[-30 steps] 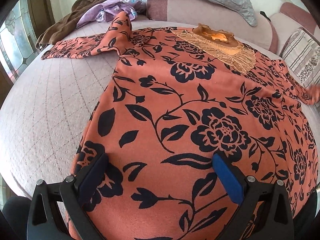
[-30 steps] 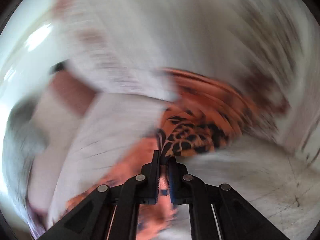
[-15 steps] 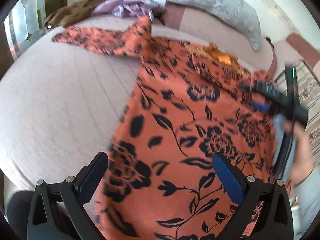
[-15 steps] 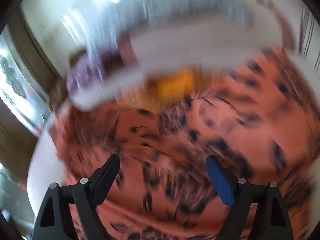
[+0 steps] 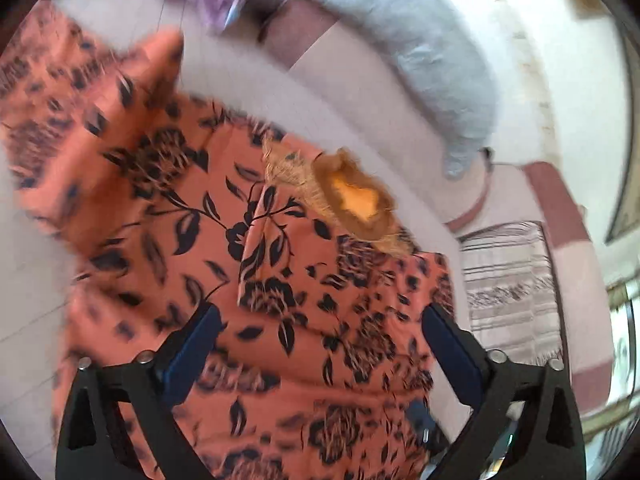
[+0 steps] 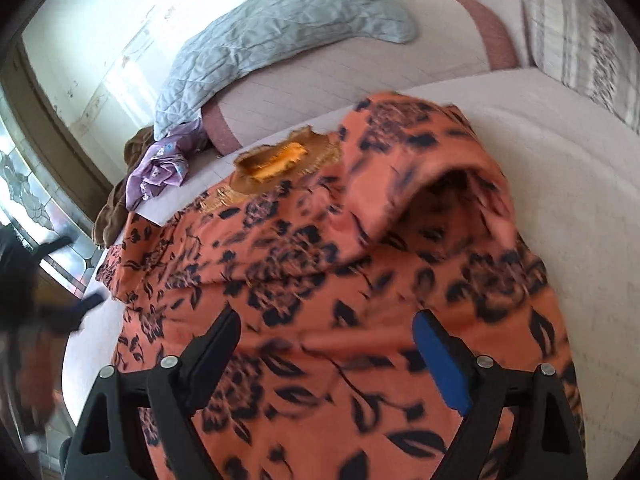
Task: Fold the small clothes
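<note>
Bed: orange floral garment spread out, right sleeve folded over. Left gripper, right gripper: above cloth, jaws wide, empty. Hem cut off; left view blurred.

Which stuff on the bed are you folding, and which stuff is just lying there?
For the folding:
orange flowered top
left gripper, open
right gripper, open

Just lying there:
grey quilted pillow
purple cloth
brown cloth
striped cushion
</note>
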`<action>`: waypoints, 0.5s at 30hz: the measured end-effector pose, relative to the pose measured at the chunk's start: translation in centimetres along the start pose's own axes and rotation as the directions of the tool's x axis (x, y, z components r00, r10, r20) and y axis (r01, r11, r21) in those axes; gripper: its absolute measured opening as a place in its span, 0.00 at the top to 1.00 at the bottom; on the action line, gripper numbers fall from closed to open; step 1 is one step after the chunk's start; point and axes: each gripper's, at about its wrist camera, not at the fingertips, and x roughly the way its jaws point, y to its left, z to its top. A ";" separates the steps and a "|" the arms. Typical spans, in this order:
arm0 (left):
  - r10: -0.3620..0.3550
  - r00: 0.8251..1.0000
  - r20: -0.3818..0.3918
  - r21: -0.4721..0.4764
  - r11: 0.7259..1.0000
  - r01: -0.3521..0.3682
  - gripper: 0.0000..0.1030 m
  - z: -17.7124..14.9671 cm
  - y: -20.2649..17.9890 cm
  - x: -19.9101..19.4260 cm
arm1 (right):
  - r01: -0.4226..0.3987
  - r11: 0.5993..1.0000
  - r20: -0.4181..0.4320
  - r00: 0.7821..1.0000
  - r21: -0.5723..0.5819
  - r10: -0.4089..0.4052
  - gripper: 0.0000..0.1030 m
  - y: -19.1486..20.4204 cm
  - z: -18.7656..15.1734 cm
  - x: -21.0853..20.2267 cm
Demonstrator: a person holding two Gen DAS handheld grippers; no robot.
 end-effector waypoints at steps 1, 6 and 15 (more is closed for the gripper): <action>0.013 1.000 -0.016 -0.004 1.000 -0.013 0.13 0.2 0.2 1.1 | -0.001 1.000 -0.006 1.000 0.012 0.001 0.13 -0.4 -0.5 0.0; 0.083 0.991 -0.103 -0.052 0.995 -0.089 0.21 -0.1 1.5 5.4 | -0.026 0.999 -0.008 1.000 0.044 0.027 0.13 -1.8 -1.7 0.1; 0.203 0.932 0.301 0.216 0.937 -0.274 0.93 -1.8 -4.3 -3.0 | -0.033 0.999 -0.015 0.999 0.035 0.034 0.13 -2.0 -1.2 -0.5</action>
